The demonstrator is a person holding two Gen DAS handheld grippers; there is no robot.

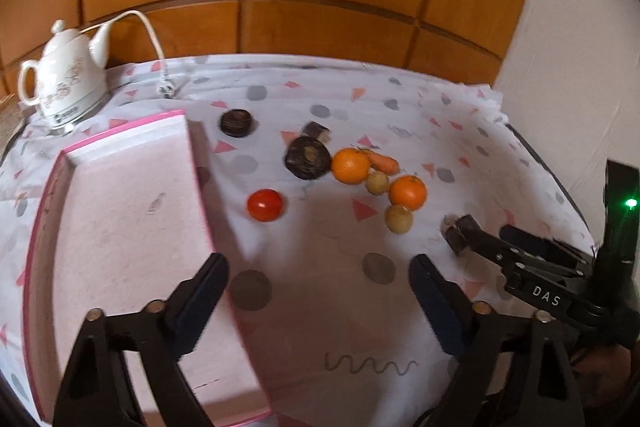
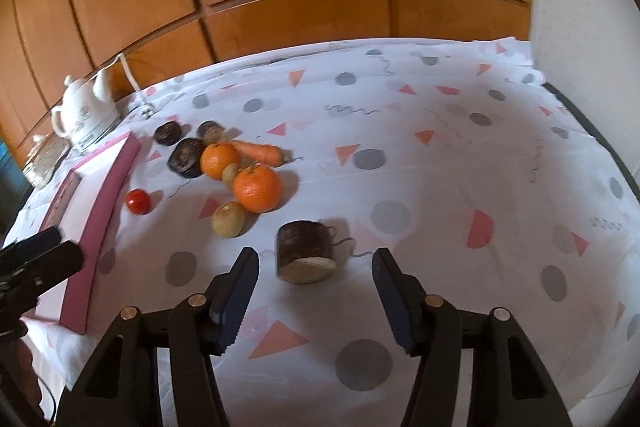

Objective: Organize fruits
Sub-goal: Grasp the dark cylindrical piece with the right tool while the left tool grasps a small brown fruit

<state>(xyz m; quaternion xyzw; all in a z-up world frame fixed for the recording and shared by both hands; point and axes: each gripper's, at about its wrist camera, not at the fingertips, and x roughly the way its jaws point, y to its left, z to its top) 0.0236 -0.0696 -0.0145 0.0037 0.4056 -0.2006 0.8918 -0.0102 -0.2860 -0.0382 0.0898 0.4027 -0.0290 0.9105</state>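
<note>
Patterned tablecloth (image 2: pixel 440 155) under pink tray (image 1: pixel 132 219), kettle (image 1: pixel 66 79), oranges (image 2: pixel 257 187), tomato (image 1: pixel 265 205).

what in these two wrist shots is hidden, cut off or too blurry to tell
- Dark cut cylinder: left wrist view, mostly behind the right gripper; contact unclear.
- Pink shallow box: near corner covered by the left gripper; in the right wrist view its interior is hidden by its wall.
- Small brown block: blurred, identity unclear.
- White ceramic kettle: printed pattern too small.

oranges (image 2: pixel 258 188) (image 2: pixel 220 160): two, clustered mid-cloth | tomato (image 2: pixel 138 201): red, apart, beside pink box (image 2: pixel 104 211)
</note>
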